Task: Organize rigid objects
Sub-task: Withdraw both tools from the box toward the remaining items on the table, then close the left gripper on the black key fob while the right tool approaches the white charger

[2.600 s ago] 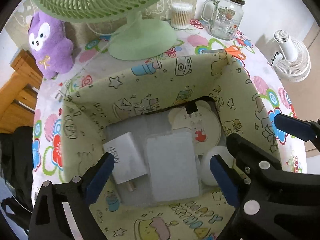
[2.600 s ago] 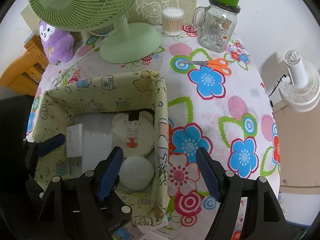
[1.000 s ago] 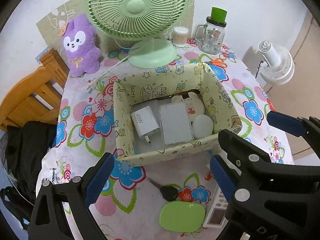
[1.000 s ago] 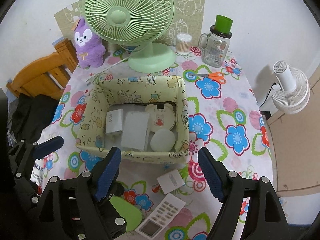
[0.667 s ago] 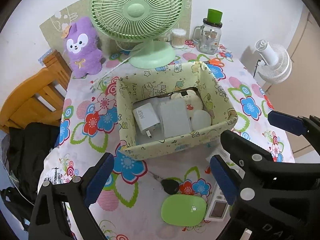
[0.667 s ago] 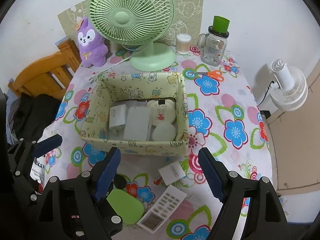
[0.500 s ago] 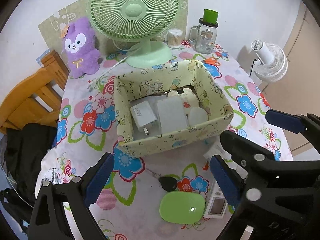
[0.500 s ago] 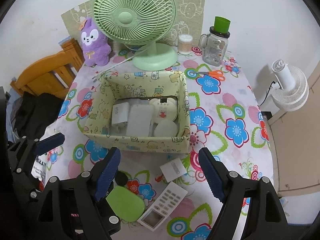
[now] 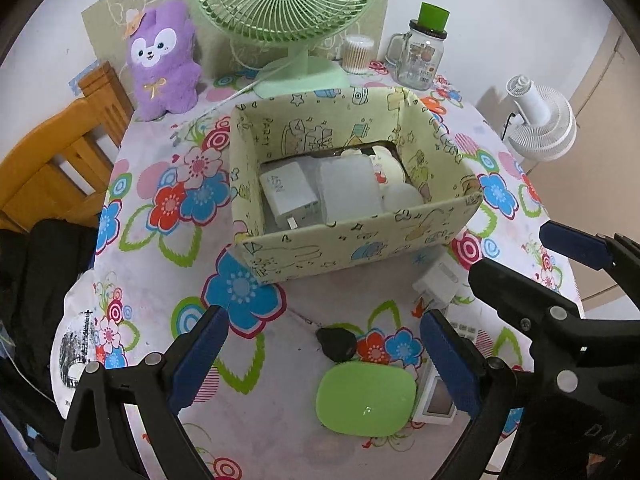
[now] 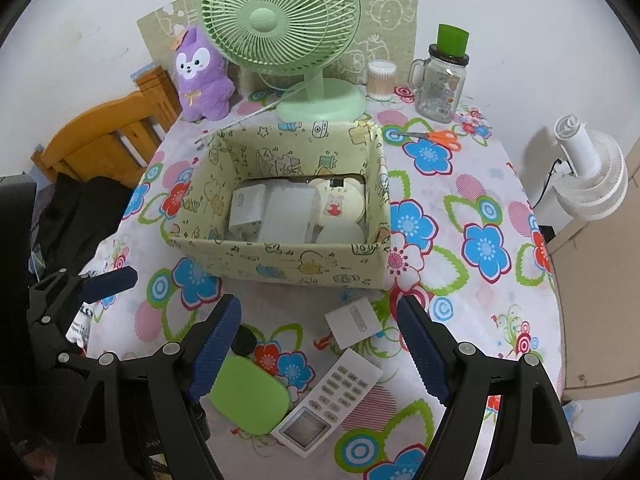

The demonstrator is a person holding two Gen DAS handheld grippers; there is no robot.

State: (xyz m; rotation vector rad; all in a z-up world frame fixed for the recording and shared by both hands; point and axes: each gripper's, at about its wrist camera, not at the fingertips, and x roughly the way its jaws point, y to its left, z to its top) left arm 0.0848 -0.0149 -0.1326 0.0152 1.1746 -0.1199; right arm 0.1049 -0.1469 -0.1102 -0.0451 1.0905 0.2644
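Green oval case (image 10: 249, 395), glossy, beside remote (image 10: 328, 401)

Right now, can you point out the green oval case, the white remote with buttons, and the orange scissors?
green oval case (image 9: 366, 398), left wrist view, middle of its lid.
white remote (image 10: 332, 398), right wrist view, on its keypad.
orange scissors (image 10: 438, 136), right wrist view, on the orange handles.

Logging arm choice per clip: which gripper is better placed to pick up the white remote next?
Right, probably. The right gripper is open with the white remote lying between its fingers; the left gripper frames the green case instead.
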